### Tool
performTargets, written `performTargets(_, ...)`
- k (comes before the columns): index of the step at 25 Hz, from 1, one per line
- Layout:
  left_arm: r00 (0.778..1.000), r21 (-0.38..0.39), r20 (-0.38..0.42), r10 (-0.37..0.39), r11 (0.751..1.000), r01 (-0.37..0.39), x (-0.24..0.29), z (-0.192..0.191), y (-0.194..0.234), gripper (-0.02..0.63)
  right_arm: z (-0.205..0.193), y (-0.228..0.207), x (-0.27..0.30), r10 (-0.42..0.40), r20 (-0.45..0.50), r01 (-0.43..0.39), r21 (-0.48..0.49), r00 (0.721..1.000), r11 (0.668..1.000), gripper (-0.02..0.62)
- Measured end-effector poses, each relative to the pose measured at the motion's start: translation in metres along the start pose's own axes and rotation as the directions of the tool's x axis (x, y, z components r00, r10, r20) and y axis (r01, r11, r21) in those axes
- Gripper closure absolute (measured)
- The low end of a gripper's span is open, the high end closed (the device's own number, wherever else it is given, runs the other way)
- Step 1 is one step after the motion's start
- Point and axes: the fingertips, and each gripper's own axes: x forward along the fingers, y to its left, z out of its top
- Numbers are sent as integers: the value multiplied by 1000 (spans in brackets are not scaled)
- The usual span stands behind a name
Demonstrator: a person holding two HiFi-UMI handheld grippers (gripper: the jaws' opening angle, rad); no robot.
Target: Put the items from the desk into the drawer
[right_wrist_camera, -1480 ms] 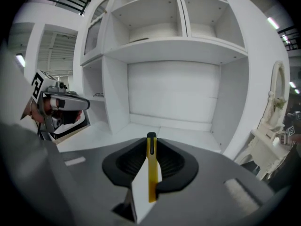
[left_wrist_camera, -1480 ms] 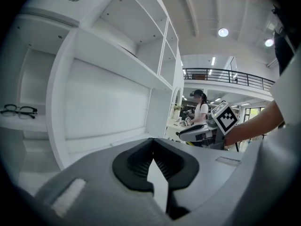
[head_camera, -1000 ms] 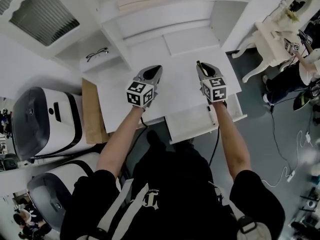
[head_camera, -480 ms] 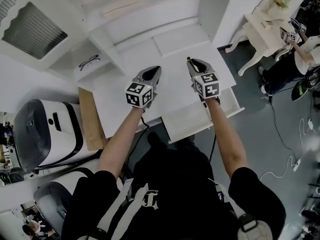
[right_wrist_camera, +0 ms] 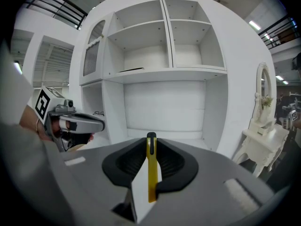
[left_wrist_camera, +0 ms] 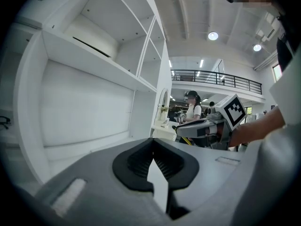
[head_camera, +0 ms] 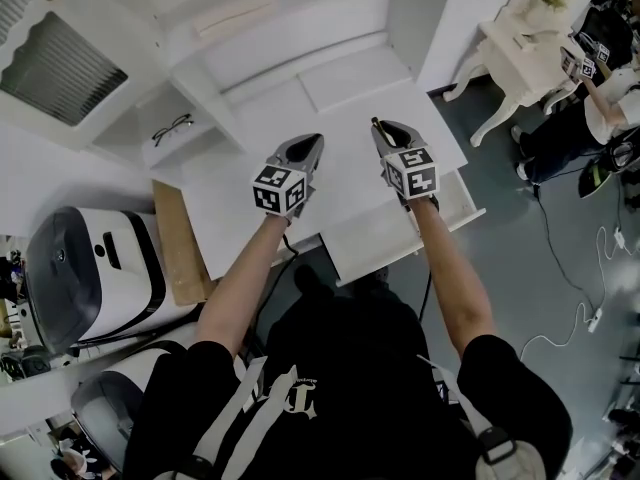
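- The white table (head_camera: 345, 173) fills the middle of the head view; its top is seen bare, with both tools held above it.
- The drawer (head_camera: 372, 246) is seen pulled open at the table's front edge, lower right of centre. What shows of its inside looks empty, and part is covered by the right forearm.
- The right hand-held gripper (head_camera: 382, 128) is clenched on a slim yellow item (right_wrist_camera: 151, 175) with a black tip, probably a pen. The item is pinched upright between the pads and is held above the table, right of centre, up-frame of the drawer.
- The left hand-held gripper (left_wrist_camera: 154, 147) is closed with nothing between its jaws. It is held over the table, left of centre.
- A pair of glasses (head_camera: 172, 126) is seen on a side shelf at the upper left, well apart from both tools; it may be a further thing to store.
- The step in hand is judged to be the carrying of the yellow item to the drawer.
- For the next move, the right tool needs to be drawn toward the lower right, lowered over the open drawer, and only then released.
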Motion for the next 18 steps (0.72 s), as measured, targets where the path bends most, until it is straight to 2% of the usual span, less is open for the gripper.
performTargets(7,999,-1,-26,-41,999,41,6,-10,-8,601,-14,-5,-11,-37,-21,37,19,999,999,529)
performTargets(18,987,7,-57,-149,989,149,27,-18,-42,601,-47,-25,-50,-128,-61,132,66,990,989,528)
